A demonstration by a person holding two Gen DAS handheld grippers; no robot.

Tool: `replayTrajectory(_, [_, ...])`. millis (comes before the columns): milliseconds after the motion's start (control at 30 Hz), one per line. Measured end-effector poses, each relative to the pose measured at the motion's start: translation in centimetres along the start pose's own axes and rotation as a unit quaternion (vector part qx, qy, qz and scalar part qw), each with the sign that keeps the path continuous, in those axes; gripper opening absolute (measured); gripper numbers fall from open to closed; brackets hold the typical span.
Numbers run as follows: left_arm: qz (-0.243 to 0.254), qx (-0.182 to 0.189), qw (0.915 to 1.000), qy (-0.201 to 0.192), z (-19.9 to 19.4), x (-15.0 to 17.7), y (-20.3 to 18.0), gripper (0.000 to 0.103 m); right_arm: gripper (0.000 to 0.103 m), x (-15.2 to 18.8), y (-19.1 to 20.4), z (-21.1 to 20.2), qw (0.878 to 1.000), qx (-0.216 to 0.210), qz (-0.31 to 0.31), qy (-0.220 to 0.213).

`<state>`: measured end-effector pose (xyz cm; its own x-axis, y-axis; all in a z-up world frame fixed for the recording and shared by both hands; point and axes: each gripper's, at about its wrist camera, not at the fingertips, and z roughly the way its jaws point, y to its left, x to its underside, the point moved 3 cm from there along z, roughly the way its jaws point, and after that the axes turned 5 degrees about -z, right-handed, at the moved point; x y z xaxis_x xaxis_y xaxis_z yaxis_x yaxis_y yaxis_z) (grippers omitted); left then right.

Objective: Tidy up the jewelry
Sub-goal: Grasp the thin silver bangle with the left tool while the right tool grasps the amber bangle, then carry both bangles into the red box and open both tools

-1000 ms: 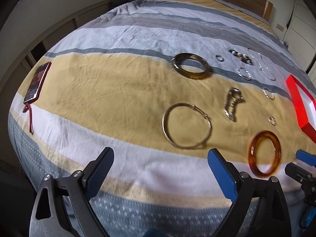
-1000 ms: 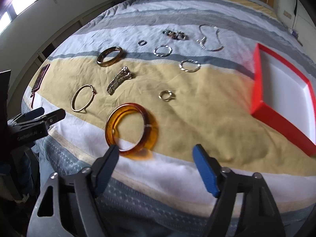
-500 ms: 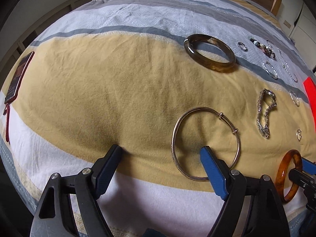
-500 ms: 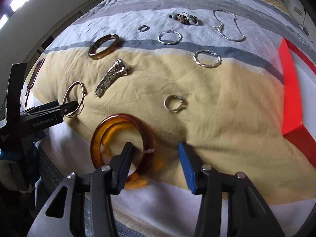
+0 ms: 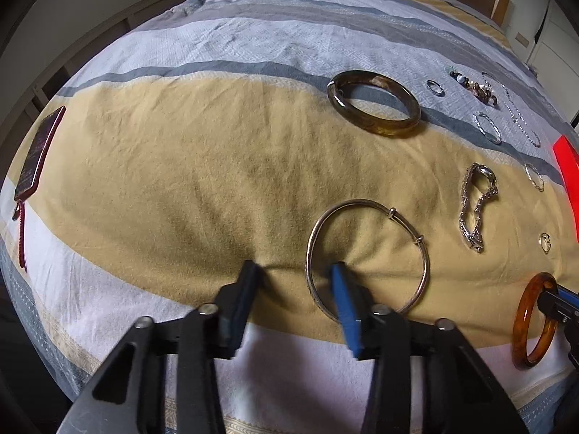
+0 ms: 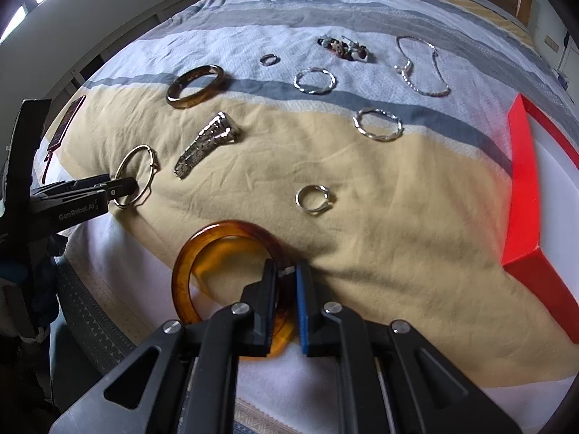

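Both grippers are down on the striped bedspread (image 5: 217, 166) near its front edge, each working on a bangle. The left gripper (image 5: 295, 271) has its jaws closing astride the near-left arc of the thin silver bangle (image 5: 421, 253): the blue pad sits inside the ring, the black one outside, and neither visibly presses the wire yet. The right gripper (image 6: 287, 271) is closing too, its jaws almost together with the rim of the amber bangle (image 6: 188, 256) pinched between the pads.

The thin wire looks likely to slide or tip out if the pads meet it off-centre, and soft quilt could bunch into the jaws. The smooth amber rim, gripped at one spot, may swing or slip when lifted.

Only the right wrist view shows the red tray (image 6: 523, 181) at the right edge of the bed, with its white interior, and the whole silver chain (image 6: 421, 67); the left view gives only a red sliver there. The left view shows how the pads straddle the silver ring.
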<state>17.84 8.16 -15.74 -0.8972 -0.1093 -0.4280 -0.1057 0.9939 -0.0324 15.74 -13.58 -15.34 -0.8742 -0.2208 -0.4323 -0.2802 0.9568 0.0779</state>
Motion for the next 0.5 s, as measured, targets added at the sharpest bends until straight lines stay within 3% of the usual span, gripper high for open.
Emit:
replayTrajectory(33, [0.0,-0.001,1.0,-0.001,-0.1,0.0,0.0,0.029,0.009,0.0,0.0,-0.3,1.0,0.002,-0.002,-0.003])
replayTrajectory(100, [0.002,0.002,1.0,0.0,-0.3,-0.1,-0.3,0.008,0.009,0.0,0.1,-1.0,1.0,0.007,-0.006,-0.009])
replayTrajectory(500, [0.022,-0.029,0.9987,-0.035,-3.8,-0.3,-1.8,0.004,0.009,0.5,-0.9,-6.7,0.998,0.03,0.0,-0.061])
